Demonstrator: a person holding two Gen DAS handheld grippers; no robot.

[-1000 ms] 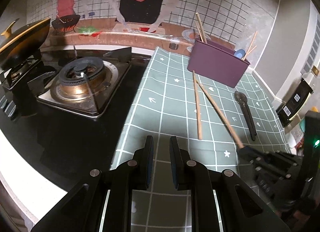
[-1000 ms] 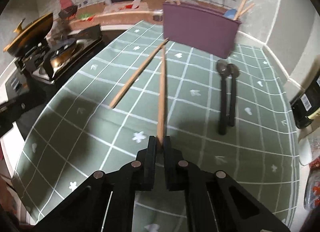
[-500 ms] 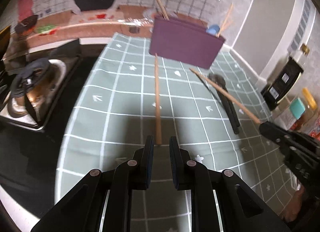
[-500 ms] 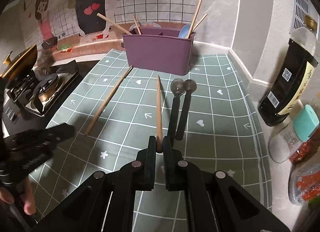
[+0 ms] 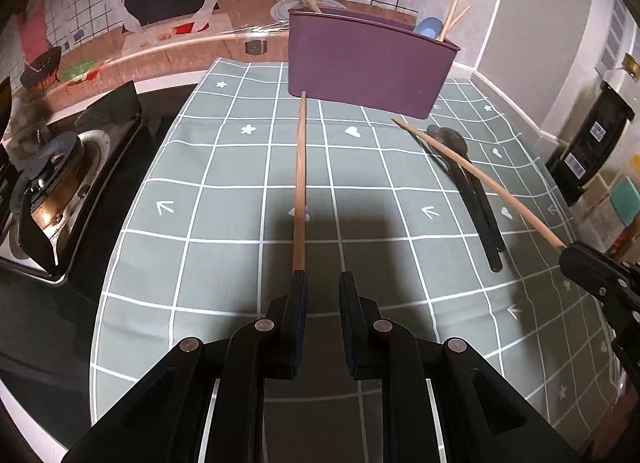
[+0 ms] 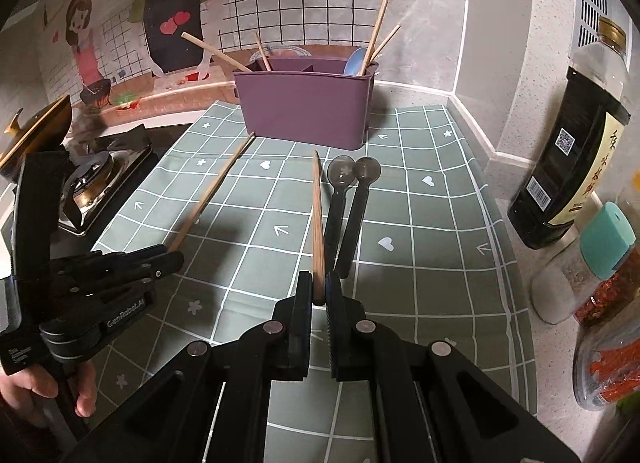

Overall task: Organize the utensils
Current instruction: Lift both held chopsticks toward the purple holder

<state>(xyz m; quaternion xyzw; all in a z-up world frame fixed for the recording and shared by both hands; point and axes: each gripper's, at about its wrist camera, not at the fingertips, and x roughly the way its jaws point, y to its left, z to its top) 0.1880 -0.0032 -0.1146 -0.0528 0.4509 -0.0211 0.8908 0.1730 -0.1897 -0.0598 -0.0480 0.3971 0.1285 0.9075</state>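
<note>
My right gripper (image 6: 319, 291) pinches one chopstick (image 6: 318, 223) tight above the green mat (image 6: 420, 223). My left gripper (image 5: 323, 287) gapes — the other chopstick (image 5: 299, 191) lies just ahead, toward the purple box (image 5: 360, 63).

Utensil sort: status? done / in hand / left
Done: a few chopsticks and a blue spoon already stand in the purple holder.
In hand: the right gripper is shut on one chopstick, lifted off the mat.
Left: the second chopstick lies by the open left gripper; two black spoons are untouched.
</note>
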